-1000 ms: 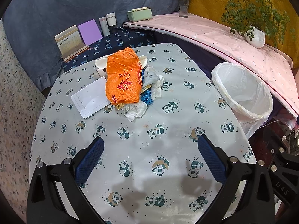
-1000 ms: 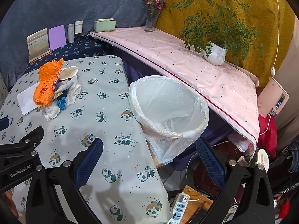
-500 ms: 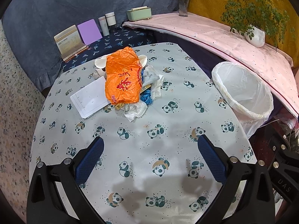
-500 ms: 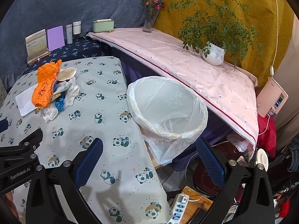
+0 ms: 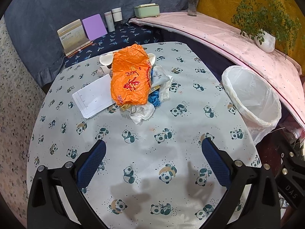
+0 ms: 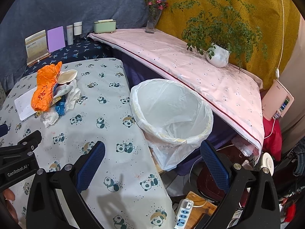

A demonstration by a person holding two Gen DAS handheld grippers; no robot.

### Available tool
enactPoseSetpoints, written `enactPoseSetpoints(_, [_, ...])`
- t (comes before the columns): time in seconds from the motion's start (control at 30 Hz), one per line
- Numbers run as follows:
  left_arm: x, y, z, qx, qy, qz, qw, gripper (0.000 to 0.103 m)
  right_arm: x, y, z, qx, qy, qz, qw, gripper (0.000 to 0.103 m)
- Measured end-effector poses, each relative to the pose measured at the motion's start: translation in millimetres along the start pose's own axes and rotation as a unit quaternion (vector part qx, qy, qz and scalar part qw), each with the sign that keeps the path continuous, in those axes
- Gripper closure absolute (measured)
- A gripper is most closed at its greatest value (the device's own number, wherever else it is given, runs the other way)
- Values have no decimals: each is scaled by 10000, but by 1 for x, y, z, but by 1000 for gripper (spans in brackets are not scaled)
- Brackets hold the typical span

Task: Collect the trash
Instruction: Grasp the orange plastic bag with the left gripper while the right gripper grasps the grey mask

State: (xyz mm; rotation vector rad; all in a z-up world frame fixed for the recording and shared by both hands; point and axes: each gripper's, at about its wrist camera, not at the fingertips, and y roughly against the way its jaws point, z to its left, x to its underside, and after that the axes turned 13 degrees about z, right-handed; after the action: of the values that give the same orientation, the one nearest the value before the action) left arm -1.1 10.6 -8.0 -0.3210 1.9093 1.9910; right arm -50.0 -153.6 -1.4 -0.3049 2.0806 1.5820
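A: State the location of the trash.

B: The trash pile (image 5: 137,87) lies on the table (image 5: 148,152), toward its far half. An orange bag (image 5: 131,78) lies on top. A white sheet (image 5: 93,97) sits at its left, partly under the bag. Crumpled white tissue (image 5: 143,112) lies at the near edge of the pile, and a blue scrap (image 5: 154,98) shows at the right side. A cream shell-shaped piece (image 6: 67,75) touches the far end of the bag.

A: State the location of the bin.

B: The bin (image 6: 171,112) stands just beside the right edge of the table, below the table top. A white liner covers its rim. No trash is visible inside it.

A: Report the left hand-held gripper (image 5: 153,160).

B: Jaws spread wide, nothing between them. It hovers over the near part of the table, well apart from the pile, pointing toward it.

A: Report the right hand-held gripper (image 6: 152,160).

B: Jaws spread wide, nothing held. It is over the table's right edge; the bin shows between its fingers.

A: List the surroundings.

B: A pink-covered shelf (image 6: 190,72) runs behind the bin. It carries a potted plant (image 6: 218,54), a flower vase (image 6: 152,21) and a green box (image 6: 104,26). A power strip (image 6: 184,210) lies on the floor.
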Motion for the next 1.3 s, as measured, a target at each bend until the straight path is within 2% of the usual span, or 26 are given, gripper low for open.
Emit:
enactPoseSetpoints(0.27, [-10, -8, 1, 41, -77, 56, 9999, 7, -5, -3, 4, 3, -5, 28, 10000, 7])
enactPoseSetpoints(0.47, [-24, -19, 17, 44, 87, 18, 10000, 7, -15, -14, 11, 8, -27, 91, 10000, 7])
enactPoseSetpoints(0.63, [-52, -42, 43, 274, 310, 239, 9989, 7, -25, -28, 20, -79, -66, 160, 9998, 7])
enactPoseSetpoints(0.77, [-75, -55, 60, 433, 477, 188, 9977, 7, -38, -37, 33, -131, -13, 191, 9997, 7])
enactPoseSetpoints(1.0, [-112, -89, 70, 624, 503, 368, 9961, 7, -59, -49, 55, -310, 69, 173, 9993, 7])
enactPoseSetpoints(1.1, [-117, -101, 72, 686, 530, 476, 9951, 8, -66, -55, 64, -399, 97, 210, 9989, 7])
enactPoseSetpoints(1.13, [-117, -104, 73, 734, 522, 490, 9947, 13, -68, -57, 67, -432, 110, 232, 9987, 7])
enactPoseSetpoints(1.27, [-117, -109, 74, 1029, 426, 660, 9916, 42, -70, -61, 76, -500, 166, 276, 9982, 7])
enactPoseSetpoints(1.3, [-115, -107, 76, 1103, 410, 649, 9909, 44, -71, -61, 79, -515, 190, 282, 9981, 7])
